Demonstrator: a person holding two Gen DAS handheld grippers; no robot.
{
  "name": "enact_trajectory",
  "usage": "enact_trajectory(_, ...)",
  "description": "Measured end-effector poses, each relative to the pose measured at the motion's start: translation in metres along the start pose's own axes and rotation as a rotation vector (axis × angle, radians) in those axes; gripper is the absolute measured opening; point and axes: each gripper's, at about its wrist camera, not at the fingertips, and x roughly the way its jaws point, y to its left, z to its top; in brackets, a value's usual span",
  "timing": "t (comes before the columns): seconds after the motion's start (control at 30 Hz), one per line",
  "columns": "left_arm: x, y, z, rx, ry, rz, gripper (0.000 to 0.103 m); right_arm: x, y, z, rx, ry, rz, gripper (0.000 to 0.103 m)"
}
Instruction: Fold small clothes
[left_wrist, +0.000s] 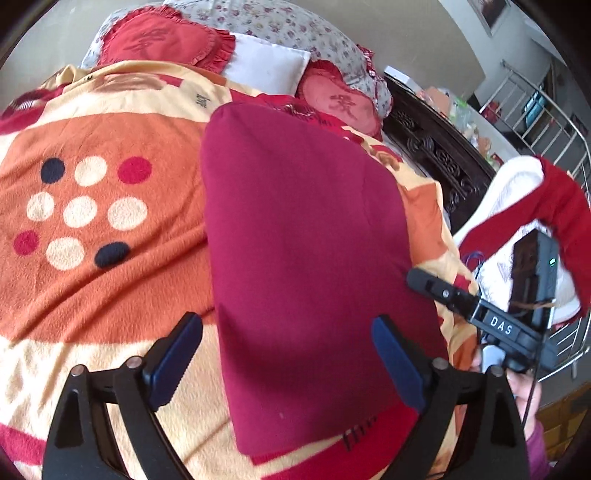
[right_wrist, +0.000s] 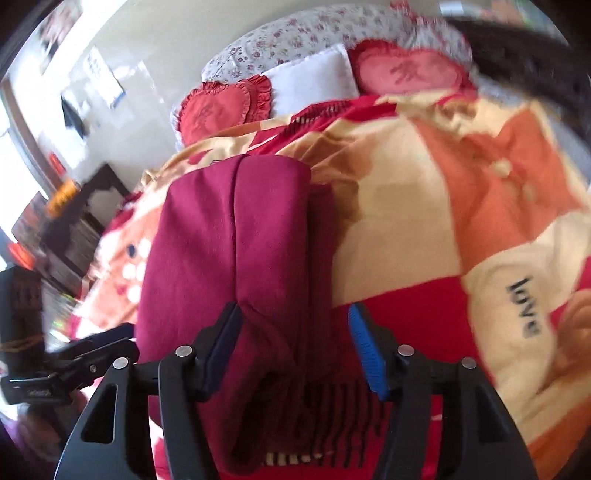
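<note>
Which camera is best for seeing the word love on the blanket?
The right wrist view. The word love shows there in dark letters on a cream patch of the blanket. The left wrist view shows the blanket's dots, not that word.

We find the left gripper (left_wrist: 288, 363) angled downward, jaws spread wide, pads clear of any contact. The right gripper (right_wrist: 295, 354) also angles downward, jaws parted. A hand (left_wrist: 524, 391) shows behind the right gripper's body.
</note>
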Motion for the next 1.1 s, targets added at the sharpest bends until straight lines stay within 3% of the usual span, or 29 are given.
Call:
enact_trajectory(0.13,0.017,0.010,0.009,-0.039,0.043,-0.035,0.096,0.023,-0.014,0.003,0.043,0.043,0.089,0.051)
enact_trajectory(0.33,0.047,0.023,0.014,-0.117,0.102,-0.079,0.096,0.050,-0.027,0.007,0.159,0.071,0.246,0.054)
enact_trajectory(0.43,0.051,0.022,0.014,-0.128,0.101,-0.081,0.096,0.059,-0.024,0.007,0.173,0.083,0.254,0.054)
enact_trajectory(0.47,0.050,0.019,0.014,-0.113,0.095,-0.072,0.096,0.058,-0.021,0.007,0.158,0.082,0.240,0.053)
enact_trajectory(0.53,0.045,0.013,0.013,-0.073,0.088,-0.053,0.089,0.056,-0.011,0.009,0.126,0.079,0.207,0.038)
enact_trajectory(0.6,0.041,0.007,0.014,-0.041,0.087,-0.019,0.083,0.050,-0.005,0.010,0.107,0.070,0.185,0.030)
enact_trajectory(0.7,0.029,0.000,0.011,-0.013,0.075,0.010,0.070,0.041,0.002,0.012,0.092,0.059,0.177,0.023)
enact_trajectory(0.8,0.008,-0.007,0.007,0.019,0.065,0.021,0.059,0.026,0.016,0.013,0.080,0.051,0.190,0.021)
enact_trajectory(1.0,-0.056,-0.009,-0.012,0.043,0.091,0.039,0.059,-0.005,0.054,-0.002,0.059,0.087,0.242,0.021)
enact_trajectory(1.1,-0.089,-0.006,-0.036,0.043,0.111,0.084,0.059,-0.014,0.067,-0.025,0.093,0.130,0.315,0.021)
